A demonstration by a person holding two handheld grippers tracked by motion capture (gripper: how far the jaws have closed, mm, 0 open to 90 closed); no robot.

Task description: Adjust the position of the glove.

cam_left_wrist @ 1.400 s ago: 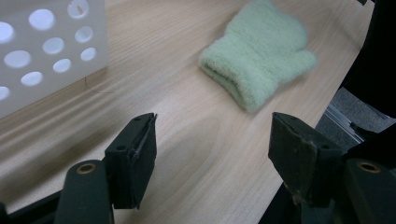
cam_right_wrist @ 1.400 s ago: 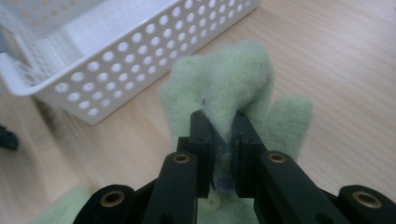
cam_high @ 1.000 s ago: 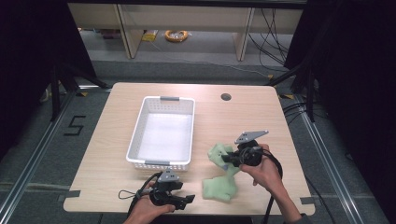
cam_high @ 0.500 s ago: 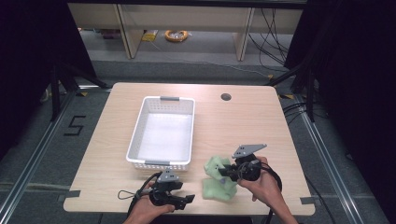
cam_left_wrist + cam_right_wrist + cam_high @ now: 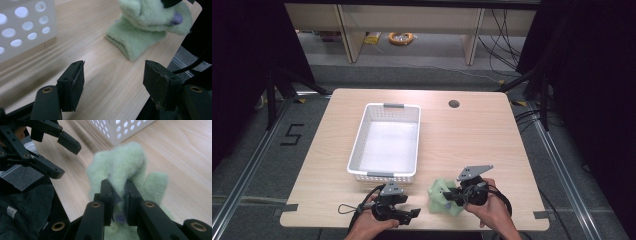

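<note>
the green plush toy [image 5: 445, 196] lies on the table [image 5: 472, 135] just off the near right corner of the white basket [image 5: 386, 141], close to the table's near edge. in my right gripper view its fuzzy green fabric [image 5: 125, 165] bunches up between the jaws, with a bit of purple showing lower down. my right gripper [image 5: 451, 195] has its jaws clamped on a fold of that toy, reaching in from the side away from the basket, and the hand behind it [image 5: 490, 207] sits at the table's edge. my left gripper [image 5: 412, 215] rests in front of the basket's near wall, near the toy but not touching it; its jaws stand apart with nothing but bare wood between them, and the toy lies beyond them. the perforated basket wall [image 5: 22, 27] sits close by in the left gripper view.
</note>
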